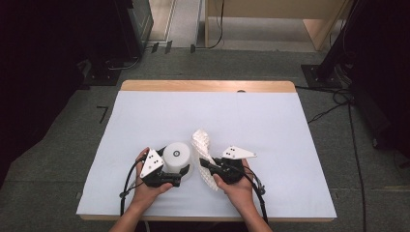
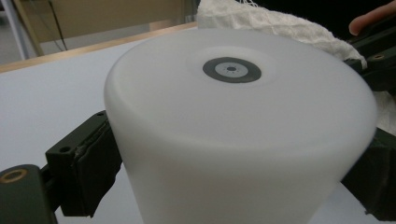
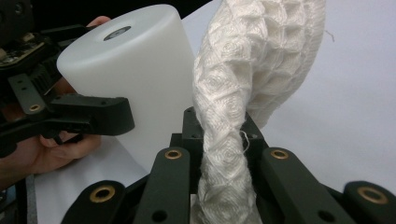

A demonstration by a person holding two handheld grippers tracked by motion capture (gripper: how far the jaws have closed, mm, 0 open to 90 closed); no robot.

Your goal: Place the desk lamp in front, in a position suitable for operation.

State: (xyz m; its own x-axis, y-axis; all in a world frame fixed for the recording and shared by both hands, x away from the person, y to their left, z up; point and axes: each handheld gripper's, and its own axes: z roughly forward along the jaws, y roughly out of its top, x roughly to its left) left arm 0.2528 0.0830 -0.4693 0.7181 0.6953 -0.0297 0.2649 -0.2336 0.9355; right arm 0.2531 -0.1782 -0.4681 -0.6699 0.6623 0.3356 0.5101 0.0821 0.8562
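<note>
A white plastic cup [image 1: 177, 158] stands upside down on the white table cover, a grey disc on its upturned base [image 2: 232, 70]. My left gripper [image 1: 180, 170] is shut on the cup, one pad on each side of its wall [image 2: 95, 161]. A white waffle-weave cloth [image 1: 203, 145] is bunched into a rope and rises between the jaws of my right gripper [image 1: 207, 169], which is shut on the cloth [image 3: 224, 154]. The cloth hangs right beside the cup [image 3: 135, 74], just to its right. The left gripper [image 3: 60, 114] also appears in the right gripper view.
The white cover [image 1: 241, 116] lies over a wooden table whose far edge [image 1: 208, 86] is bare. Grey floor surrounds the table, with cables [image 1: 338, 104] and dark equipment stands at the right and back.
</note>
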